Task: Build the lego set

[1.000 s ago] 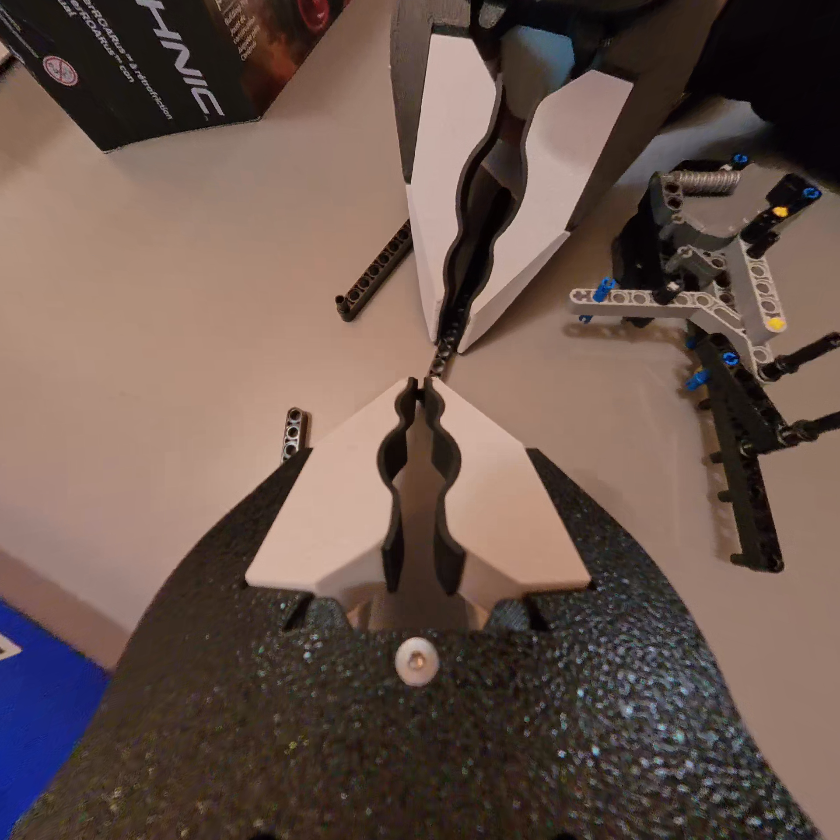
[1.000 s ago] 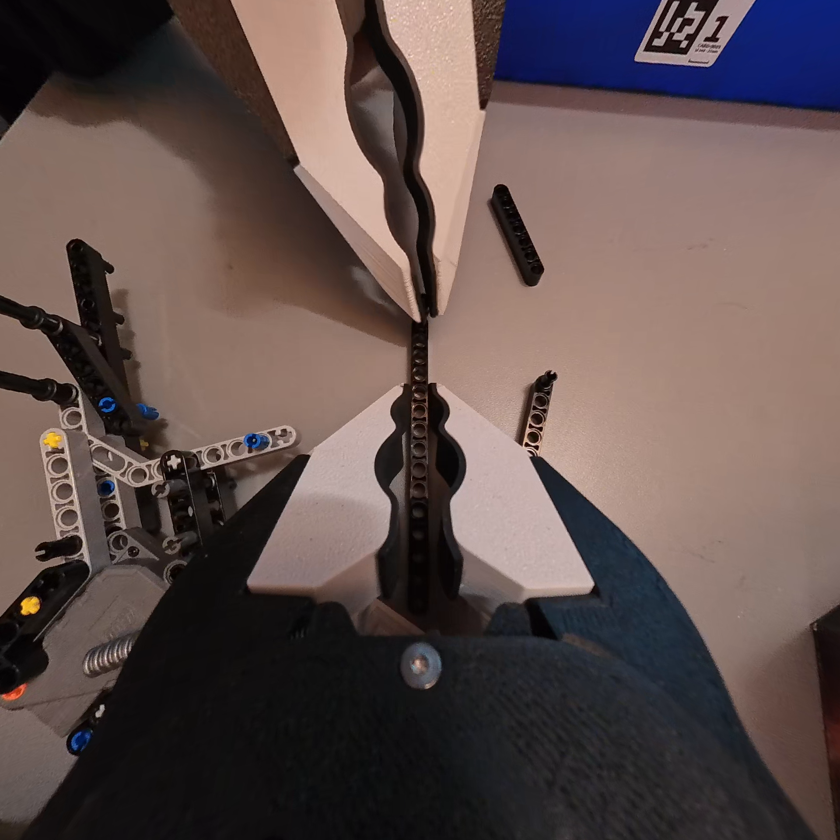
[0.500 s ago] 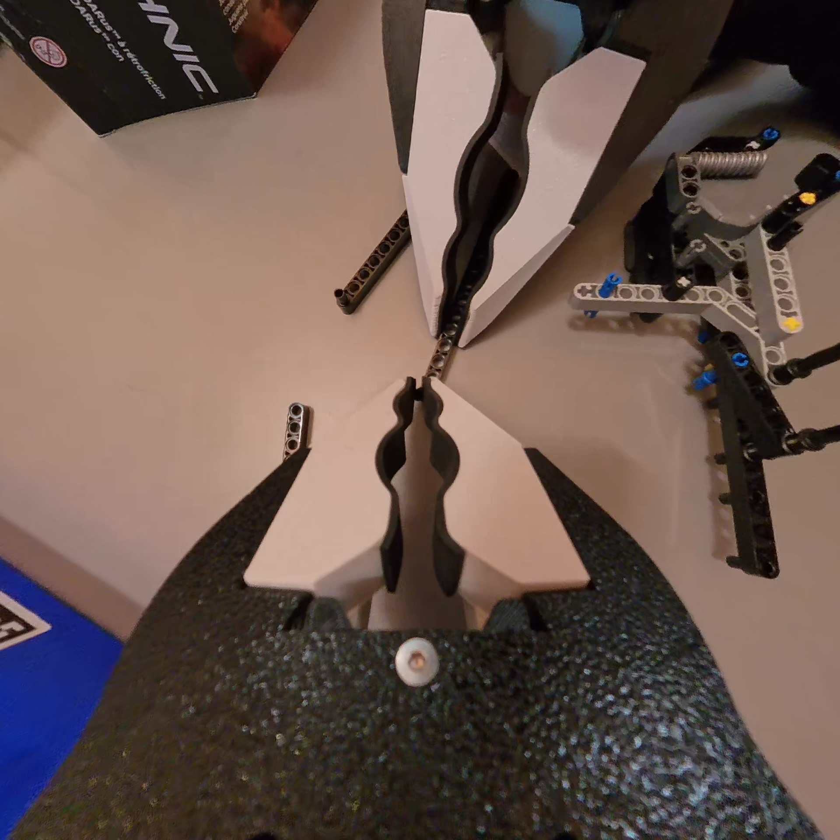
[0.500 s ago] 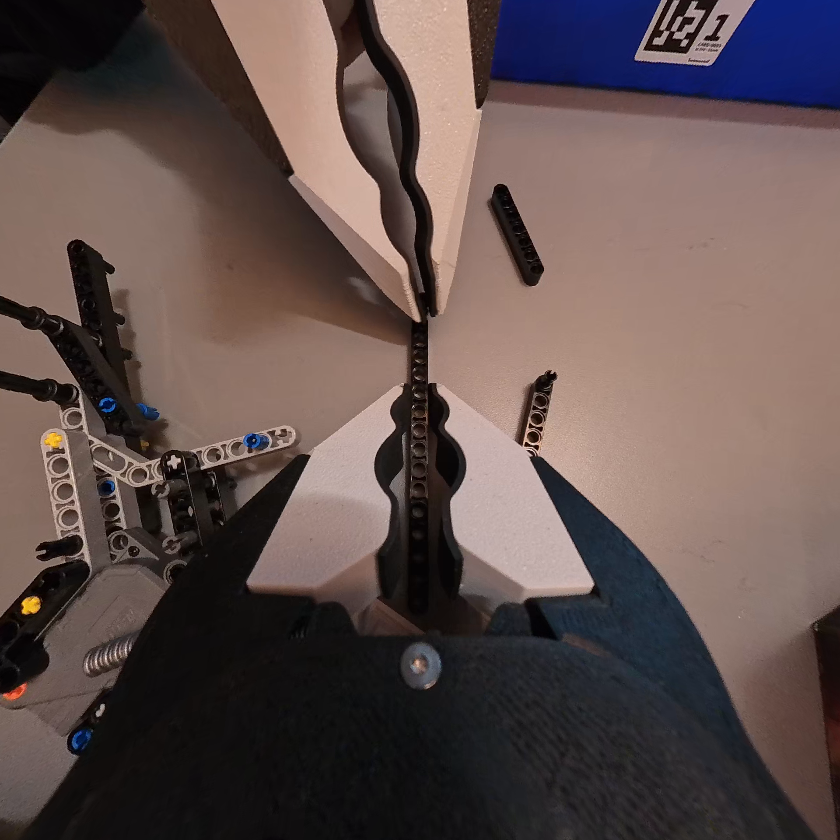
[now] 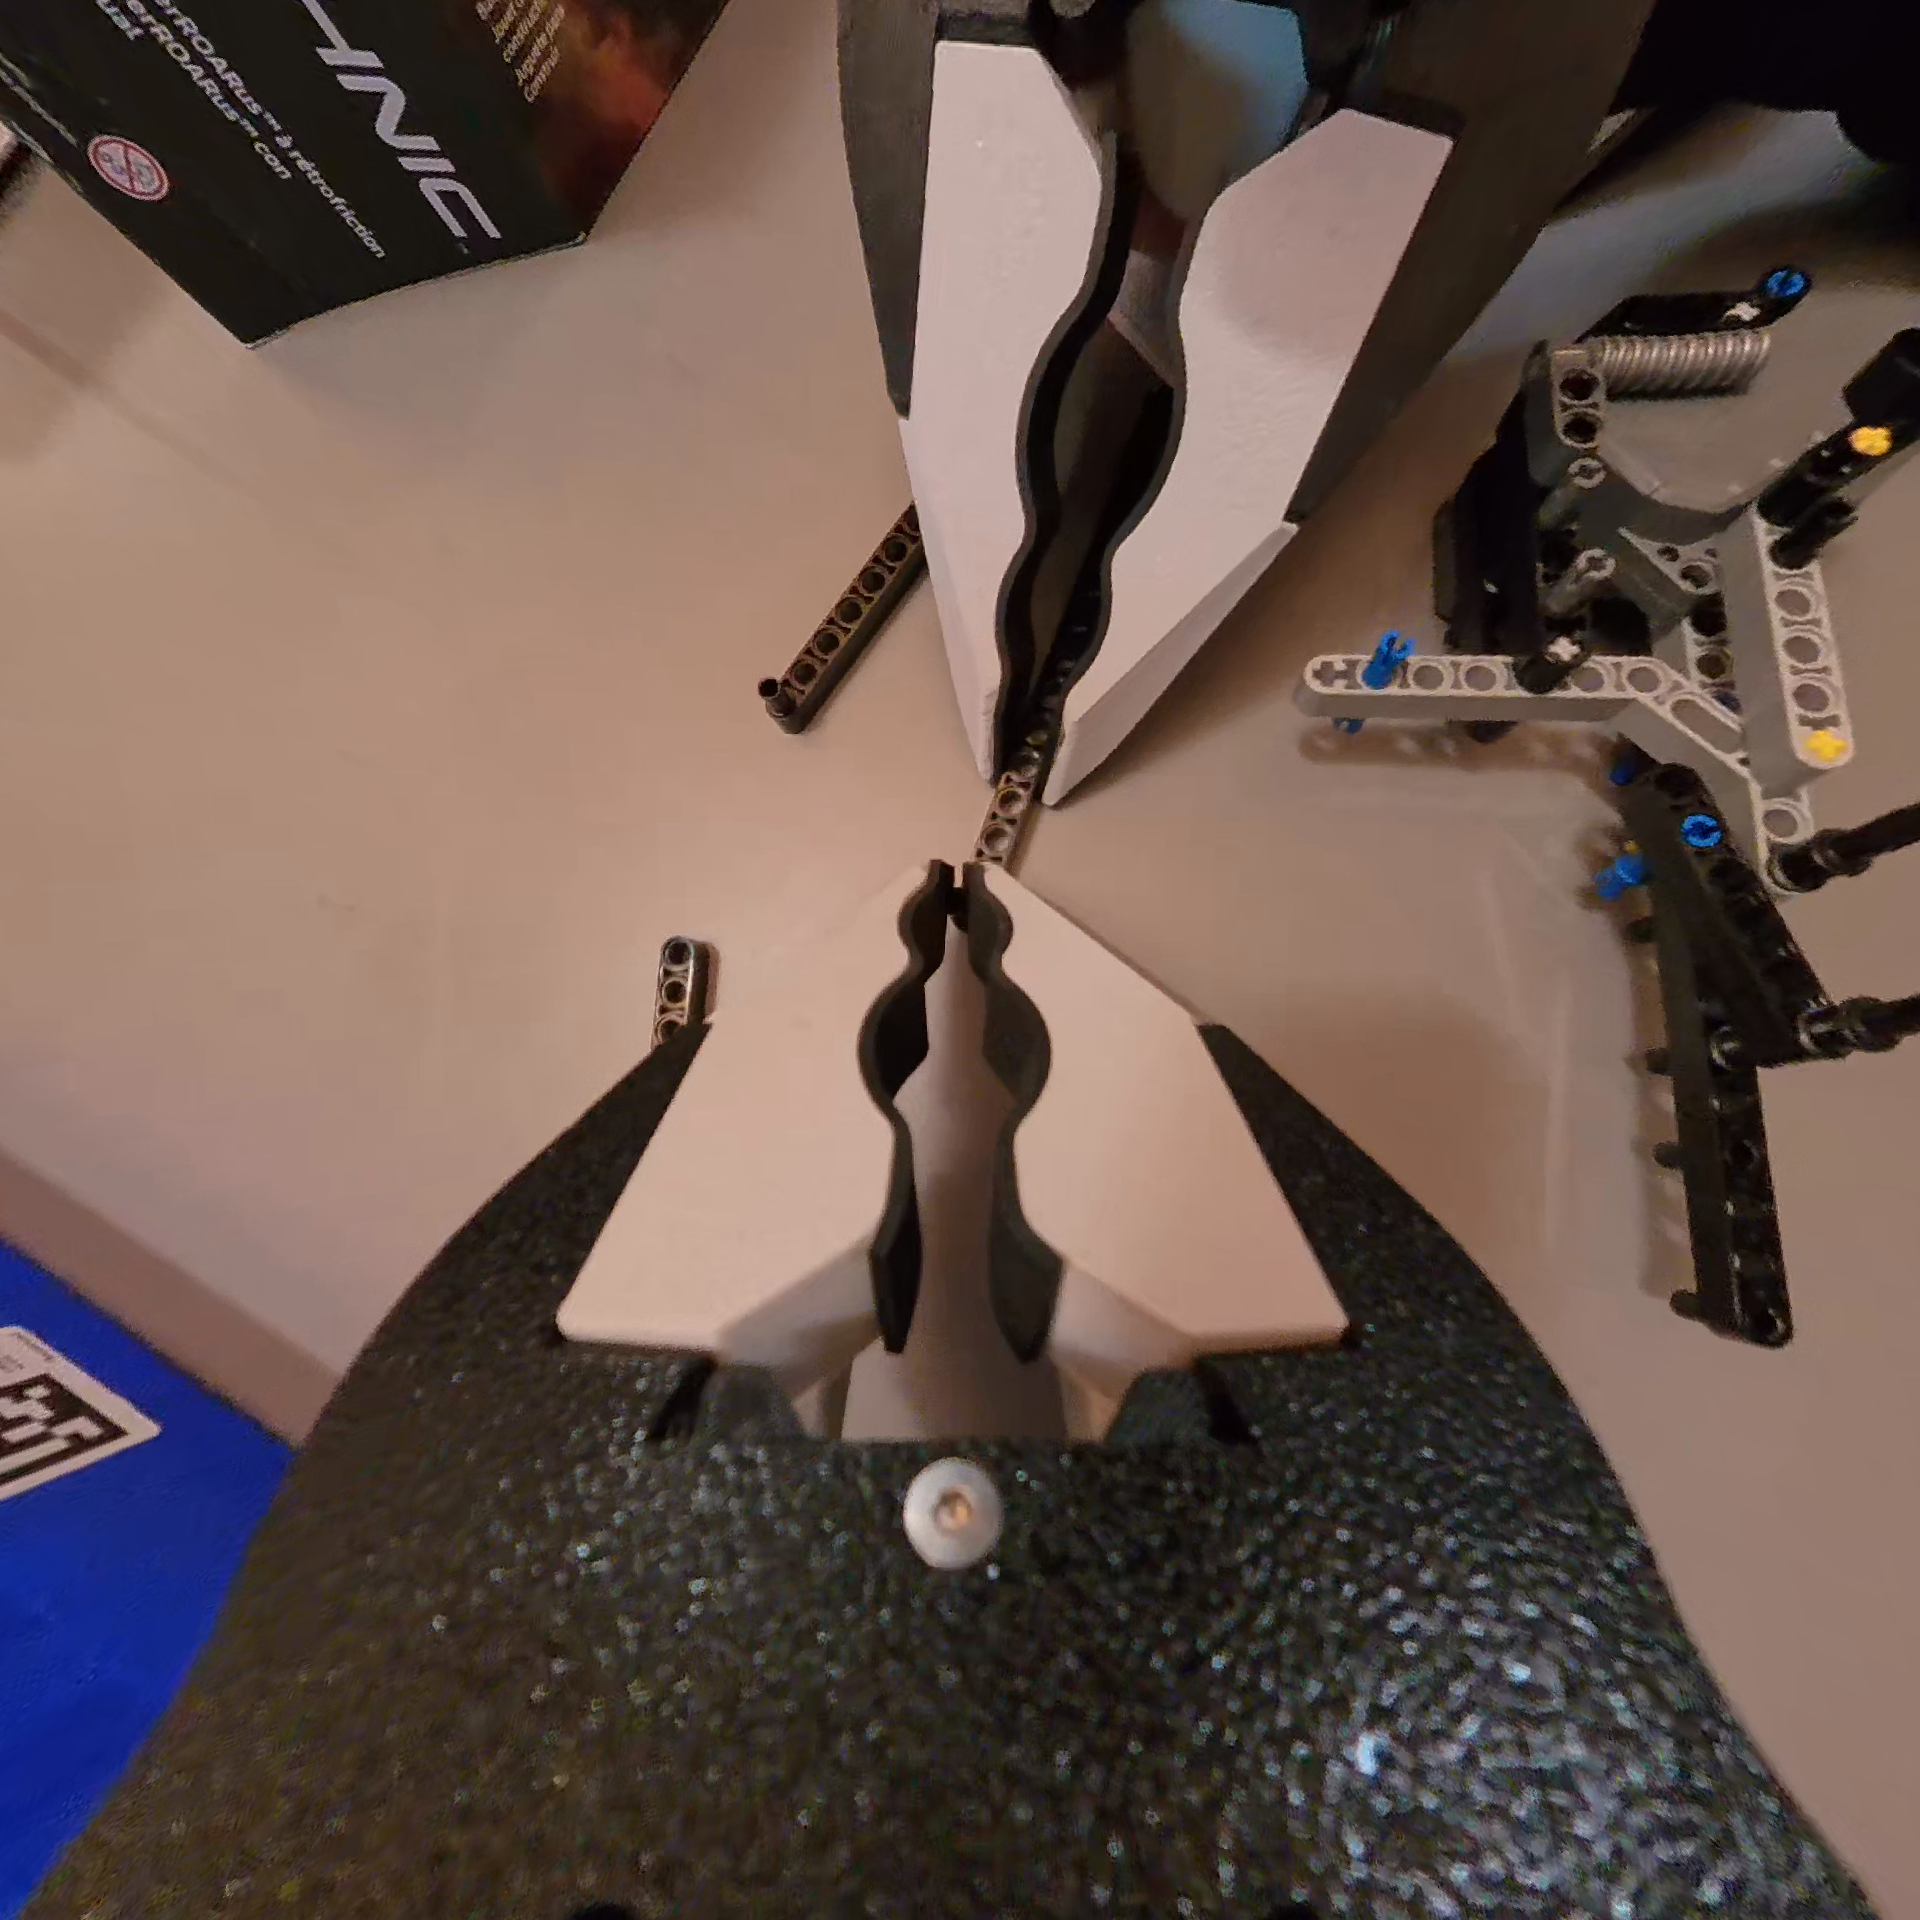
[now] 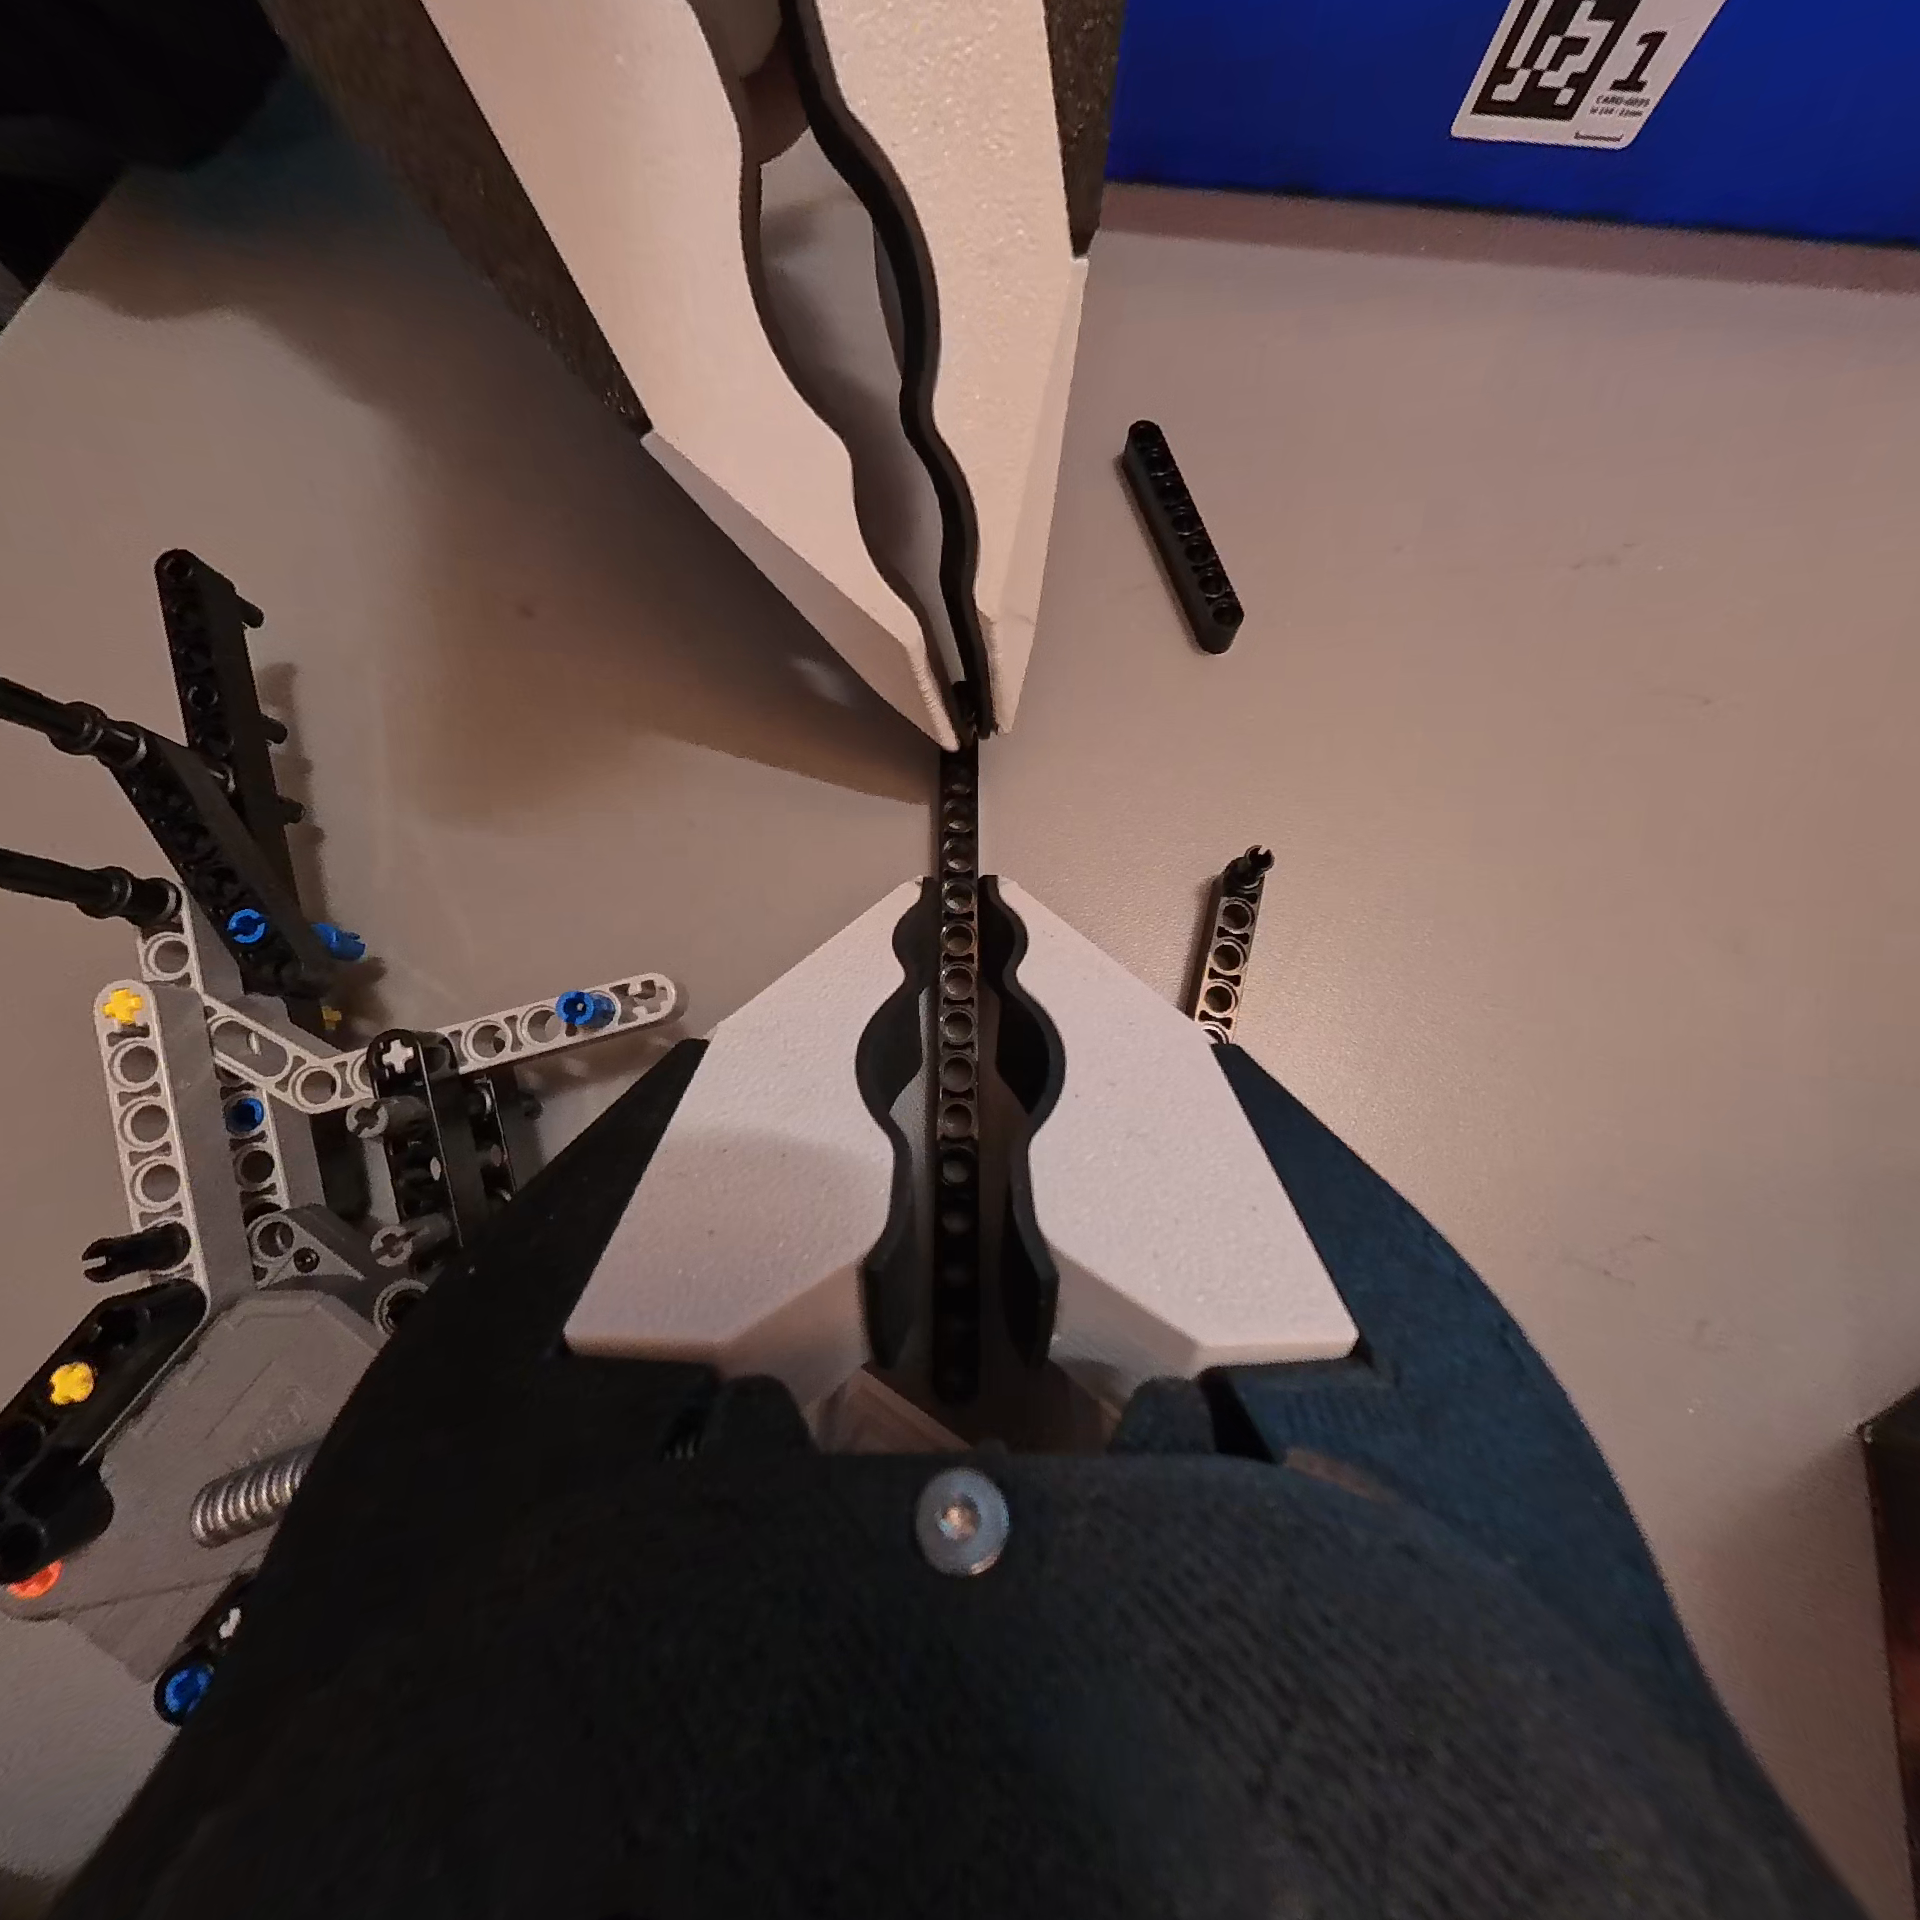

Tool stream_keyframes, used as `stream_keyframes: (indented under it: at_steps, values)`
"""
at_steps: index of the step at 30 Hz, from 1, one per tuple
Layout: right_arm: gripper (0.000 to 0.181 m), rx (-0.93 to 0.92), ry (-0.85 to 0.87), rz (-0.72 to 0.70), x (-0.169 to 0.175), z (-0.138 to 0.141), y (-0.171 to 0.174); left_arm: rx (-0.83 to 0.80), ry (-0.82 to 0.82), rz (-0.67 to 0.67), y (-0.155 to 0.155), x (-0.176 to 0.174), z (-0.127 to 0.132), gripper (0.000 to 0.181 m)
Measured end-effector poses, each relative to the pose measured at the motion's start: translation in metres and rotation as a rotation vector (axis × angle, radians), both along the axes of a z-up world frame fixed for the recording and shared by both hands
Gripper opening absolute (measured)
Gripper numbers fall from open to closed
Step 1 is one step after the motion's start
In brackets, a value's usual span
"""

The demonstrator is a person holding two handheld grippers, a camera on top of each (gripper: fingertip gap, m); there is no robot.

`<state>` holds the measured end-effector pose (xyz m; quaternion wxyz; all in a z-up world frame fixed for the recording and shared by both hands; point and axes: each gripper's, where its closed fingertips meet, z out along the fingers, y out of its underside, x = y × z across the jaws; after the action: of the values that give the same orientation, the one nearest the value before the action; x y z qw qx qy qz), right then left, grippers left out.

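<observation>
My right gripper (image 6: 956,883) is shut on a long black holed beam (image 6: 956,1039) that runs lengthwise between its fingers and sticks out past the tips. My left gripper (image 5: 954,873) faces it tip to tip. It is shut, with a small black piece pinched at its tips, right at the beam's free end (image 5: 1013,810). The left gripper also shows in the right wrist view (image 6: 968,727), and the right gripper in the left wrist view (image 5: 1018,779). The partly built grey and black model (image 5: 1662,665) lies on the table beside them (image 6: 260,1091).
Loose black beams lie on the beige table: one long (image 5: 847,623) and one short (image 5: 681,987) in the left wrist view; both show again in the right wrist view (image 6: 1231,945) (image 6: 1184,535). The set's black box (image 5: 312,135) stands at the back. A blue mat (image 6: 1455,104) borders the table. Less than 4 cm separates the two grippers' tips.
Almost nothing. The left gripper has shifted slightly. Both grippers stay shut and tip to tip at the beam's end.
</observation>
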<state>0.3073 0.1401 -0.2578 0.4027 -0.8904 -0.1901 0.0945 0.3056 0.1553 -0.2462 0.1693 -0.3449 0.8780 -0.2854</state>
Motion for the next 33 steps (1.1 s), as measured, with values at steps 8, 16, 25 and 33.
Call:
stream_keyframes:
  at_steps: [8, 16, 25, 33]
  values:
    - [0.005, 0.0, 0.0, 0.0, 0.0, 0.0001, 0.0, -0.05, 0.006, 0.037, 0.0017, 0.0012, -0.0003, 0.001]
    - [0.005, 0.0, -0.001, 0.0, 0.0, 0.0002, 0.0, -0.051, 0.006, 0.021, -0.0004, -0.0006, -0.0001, 0.001]
    - [0.005, -0.001, 0.002, 0.0, 0.0, 0.0001, 0.0, -0.024, -0.01, 0.019, 0.0026, -0.0012, -0.0007, 0.002]
    - [0.005, -0.001, 0.002, 0.0, -0.0001, 0.0, 0.0, 0.023, -0.002, 0.005, 0.0028, -0.0006, -0.0007, 0.002]
